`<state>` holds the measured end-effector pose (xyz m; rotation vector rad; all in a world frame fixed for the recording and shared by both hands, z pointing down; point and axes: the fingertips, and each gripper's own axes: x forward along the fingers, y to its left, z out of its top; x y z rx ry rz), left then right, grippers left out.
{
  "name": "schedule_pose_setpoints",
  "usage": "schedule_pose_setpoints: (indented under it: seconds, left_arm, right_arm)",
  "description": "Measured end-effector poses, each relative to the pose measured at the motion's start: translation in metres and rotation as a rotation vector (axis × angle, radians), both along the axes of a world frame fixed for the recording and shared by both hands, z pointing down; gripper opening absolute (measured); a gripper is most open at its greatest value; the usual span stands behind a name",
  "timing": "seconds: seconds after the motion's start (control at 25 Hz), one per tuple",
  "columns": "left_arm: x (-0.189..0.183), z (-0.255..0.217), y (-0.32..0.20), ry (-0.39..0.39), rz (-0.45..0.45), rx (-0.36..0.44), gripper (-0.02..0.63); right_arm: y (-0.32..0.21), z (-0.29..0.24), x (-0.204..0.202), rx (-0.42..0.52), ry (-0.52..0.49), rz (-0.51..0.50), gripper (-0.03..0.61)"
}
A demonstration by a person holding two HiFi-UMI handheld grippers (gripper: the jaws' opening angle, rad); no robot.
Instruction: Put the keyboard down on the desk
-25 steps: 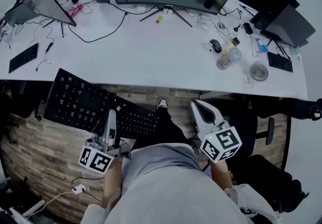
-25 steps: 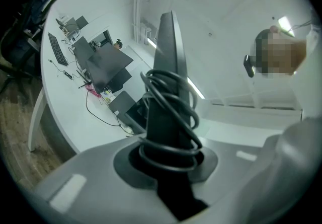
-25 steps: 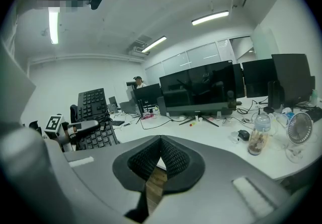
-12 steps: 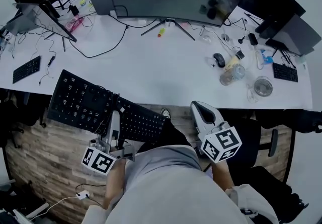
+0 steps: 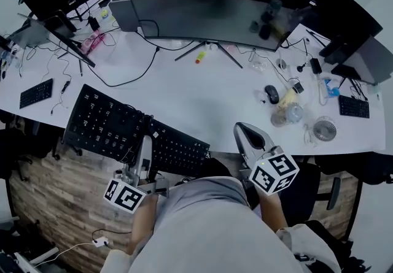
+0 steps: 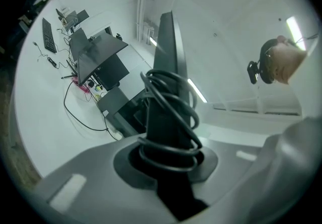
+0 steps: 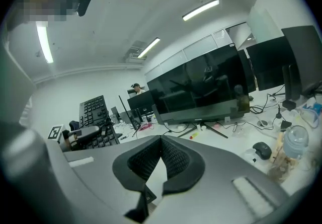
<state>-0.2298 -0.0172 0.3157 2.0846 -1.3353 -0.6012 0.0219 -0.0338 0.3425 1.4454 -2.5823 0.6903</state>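
A black keyboard (image 5: 116, 126) is held tilted in the air, its far left part over the near edge of the white desk (image 5: 202, 103). My left gripper (image 5: 145, 144) is shut on its near long edge. In the left gripper view the keyboard (image 6: 166, 62) stands edge-on between the jaws, with its coiled black cable (image 6: 173, 122) looped round it at my left gripper (image 6: 168, 162). My right gripper (image 5: 245, 132) hovers at the desk's near edge, right of the keyboard. The right gripper view shows the right gripper (image 7: 161, 160) with pads together and nothing in them, and the keyboard (image 7: 93, 109) off to the left.
A wide curved monitor (image 5: 209, 2) stands at the back of the desk. To the right lie a mouse (image 5: 271, 94), a clear bottle (image 5: 288, 112) and a small fan (image 5: 324, 129). A small keyboard (image 5: 35, 92) and cables lie at the left. Wood floor (image 5: 55, 192) shows below.
Both grippers and the keyboard have come closer to the desk. The keyboard's far edge now overlaps the desk's near edge instead of hanging over the floor.
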Motion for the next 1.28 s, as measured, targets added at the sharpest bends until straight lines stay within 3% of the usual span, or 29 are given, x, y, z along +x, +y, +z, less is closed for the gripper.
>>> schedule_pose_setpoints:
  seconds: [0.52,0.84,1.12,1.28]
  left_arm:
    - [0.048,0.004,-0.065,-0.029,-0.012,0.01,0.0]
    - [0.069,0.007,-0.085,0.095,-0.028,-0.018,0.0]
    - [0.076,0.014,-0.097,0.08,-0.038,-0.034,0.0]
    - [0.077,0.017,-0.105,0.111,-0.039,-0.038,0.0]
  right_arm:
    - [-0.056,0.021,0.039,-0.033,-0.039,-0.043,-0.003]
    - [-0.068,0.035,0.056,-0.054,-0.063,-0.065,-0.003]
    - [-0.074,0.041,0.057,-0.071,-0.063,-0.082,-0.003]
    - [-0.077,0.041,0.056,-0.075,-0.057,-0.077,-0.003]
